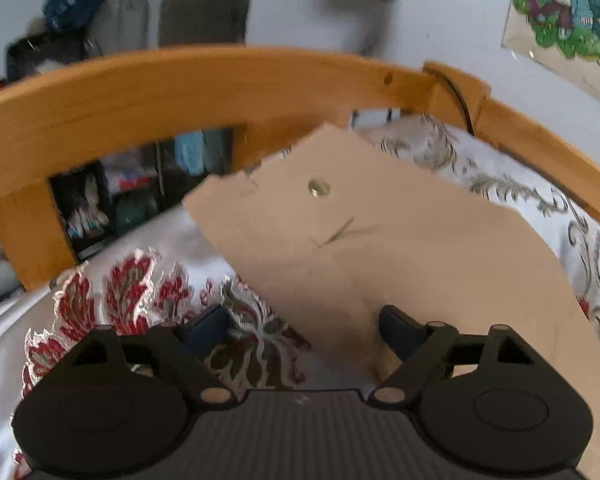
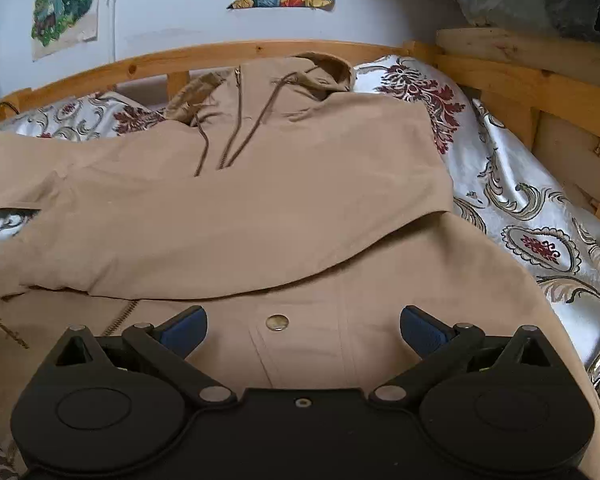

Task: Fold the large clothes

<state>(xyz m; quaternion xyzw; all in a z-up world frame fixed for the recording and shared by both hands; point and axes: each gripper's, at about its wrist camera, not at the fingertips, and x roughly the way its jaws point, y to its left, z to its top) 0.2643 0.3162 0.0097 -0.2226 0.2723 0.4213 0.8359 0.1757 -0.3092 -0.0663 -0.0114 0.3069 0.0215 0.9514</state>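
My left gripper (image 1: 304, 328) and right gripper (image 2: 303, 330) both gape empty over the coat (image 2: 260, 208) spread across the bed (image 2: 540, 216).

One tan jacket (image 2: 236, 208); two hand-held grippers; three wall pictures

**Tan jacket on a silver, red-flowered bedspread**

The hooded jacket (image 2: 260, 208) is plain tan with darker brown drawcords (image 2: 256, 120) and a brassy snap (image 2: 277, 322). Under it the bedspread (image 2: 540, 216) is silvery white, patterned with dark red leaf motifs and grey-green scrolls, the red ones at 1 o'clock of the hood. The bed frame (image 1: 140, 92) is honey-coloured wood. Both black grippers carry blue pads (image 2: 422, 330). The wall (image 2: 172, 8) is pale, with 2 multicoloured posters.
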